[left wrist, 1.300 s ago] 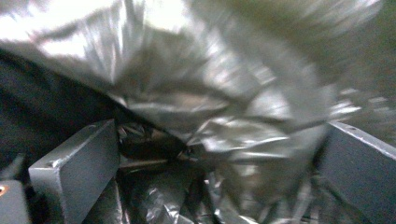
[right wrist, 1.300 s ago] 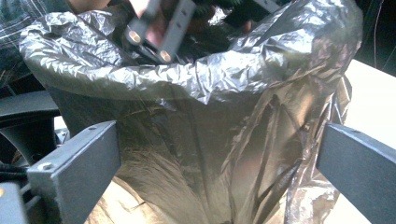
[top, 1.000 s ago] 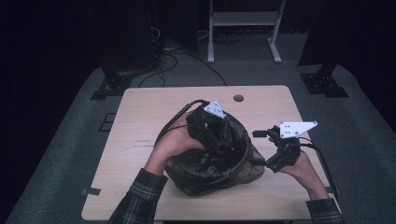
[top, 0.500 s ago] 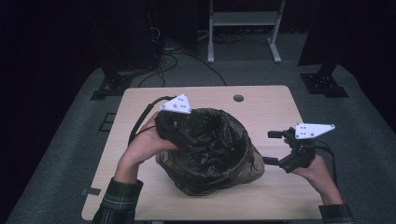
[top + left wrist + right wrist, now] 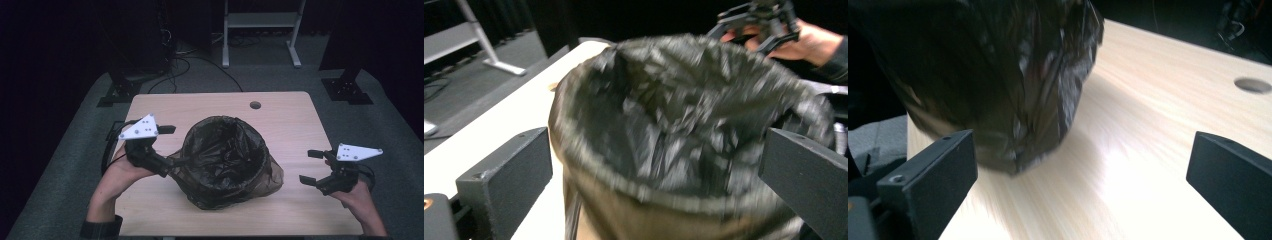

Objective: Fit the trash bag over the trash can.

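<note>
A brown soft bin (image 5: 260,182) lined with a black plastic bag (image 5: 225,150) stands at the table's middle, its mouth open upward. My left gripper (image 5: 169,147) is at the bin's left side, open, with its lower jaw close to the bag's rim. In the left gripper view the bag (image 5: 684,125) spreads between and beyond the wide jaws of that gripper (image 5: 654,165). Off to the bin's right, my right gripper (image 5: 311,166) is open and holds nothing. In the right gripper view the bagged bin (image 5: 998,65) sits ahead and left of the open gripper (image 5: 1083,165).
The wooden table (image 5: 290,125) has a round cable hole (image 5: 255,105) at the back right. Bare tabletop lies right of and behind the bin. Beyond the table stand a white frame (image 5: 260,30) and dark stands with cables on the grey floor.
My left gripper has come off the top of the bin and swung out to its left side. The right gripper has drawn back to the right. The bag's mouth now stands open.
</note>
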Available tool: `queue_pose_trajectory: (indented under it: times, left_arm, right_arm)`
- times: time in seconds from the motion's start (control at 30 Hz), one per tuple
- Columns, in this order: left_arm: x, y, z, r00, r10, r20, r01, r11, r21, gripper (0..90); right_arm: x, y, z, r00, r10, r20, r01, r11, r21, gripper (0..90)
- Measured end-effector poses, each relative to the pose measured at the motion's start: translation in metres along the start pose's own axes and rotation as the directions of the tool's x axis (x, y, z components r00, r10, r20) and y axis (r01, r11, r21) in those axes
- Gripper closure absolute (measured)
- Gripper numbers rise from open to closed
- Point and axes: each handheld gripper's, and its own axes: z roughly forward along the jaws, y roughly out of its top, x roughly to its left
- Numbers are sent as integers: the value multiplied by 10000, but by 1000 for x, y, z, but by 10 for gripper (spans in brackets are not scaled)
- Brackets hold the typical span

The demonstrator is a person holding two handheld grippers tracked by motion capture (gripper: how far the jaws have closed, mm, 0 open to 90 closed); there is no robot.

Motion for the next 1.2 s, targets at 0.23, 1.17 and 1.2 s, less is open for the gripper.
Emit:
queue_pose_trajectory:
  times: [0.23, 1.17, 1.2]
  left_arm:
    - [-10, -51, -15, 9972, -509, -551, 525, 9982, 291, 0]
    - [-14, -198, 20, 9647, -1320, -2278, 1898, 9484, 2542, 0]
    - [-14, -201, 21, 9645, -1353, -2267, 1935, 9465, 2583, 0]
  right_arm:
    - [3, -23, -5, 9975, 98, 699, -150, 9972, 737, 0]
    - [-7, -88, 10, 9770, -74, 2131, -535, 9590, 2783, 0]
    - [-6, -89, 11, 9763, -116, 2160, -530, 9554, 2907, 0]
